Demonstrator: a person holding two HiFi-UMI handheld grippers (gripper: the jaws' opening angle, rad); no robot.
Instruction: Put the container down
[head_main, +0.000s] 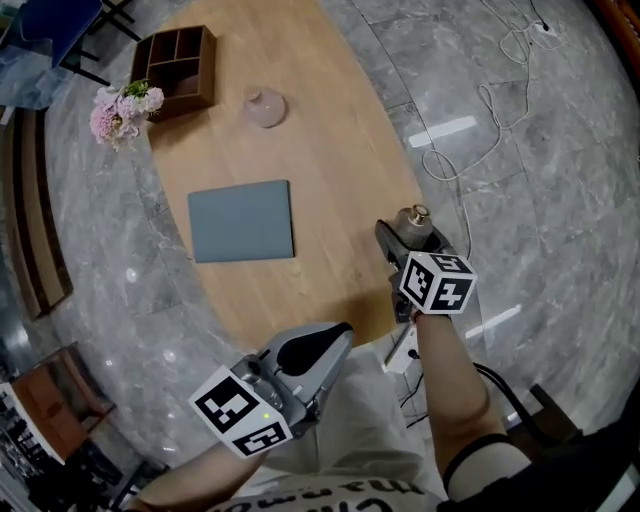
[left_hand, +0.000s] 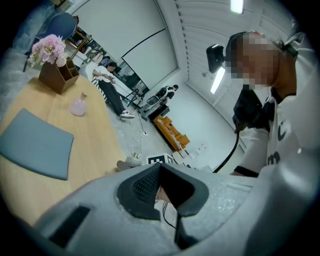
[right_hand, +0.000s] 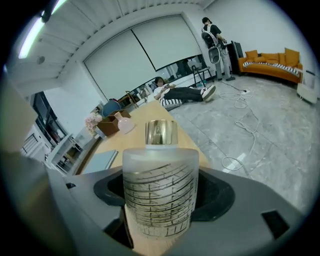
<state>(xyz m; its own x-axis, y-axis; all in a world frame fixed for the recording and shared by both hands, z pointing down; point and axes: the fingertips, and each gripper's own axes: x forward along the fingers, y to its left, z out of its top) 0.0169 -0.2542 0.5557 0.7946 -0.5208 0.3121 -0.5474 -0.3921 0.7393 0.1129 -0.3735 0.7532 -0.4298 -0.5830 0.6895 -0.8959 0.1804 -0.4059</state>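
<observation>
Grey marble floor surrounds the oval wooden table, with a grey mat near its centre. At the table's four o'clock edge our right gripper clamps the frosted glass bottle, upright with its gold cap on top. Our left gripper hangs at six o'clock, jaws together, empty. We should lower it straight, set the base flat inboard of the edge, then release.

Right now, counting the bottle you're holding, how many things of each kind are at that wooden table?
frosted glass bottle: 1
grey-blue mat: 1
pink vase: 1
wooden organizer box: 1
pink flower bunch: 1
Total: 5
</observation>
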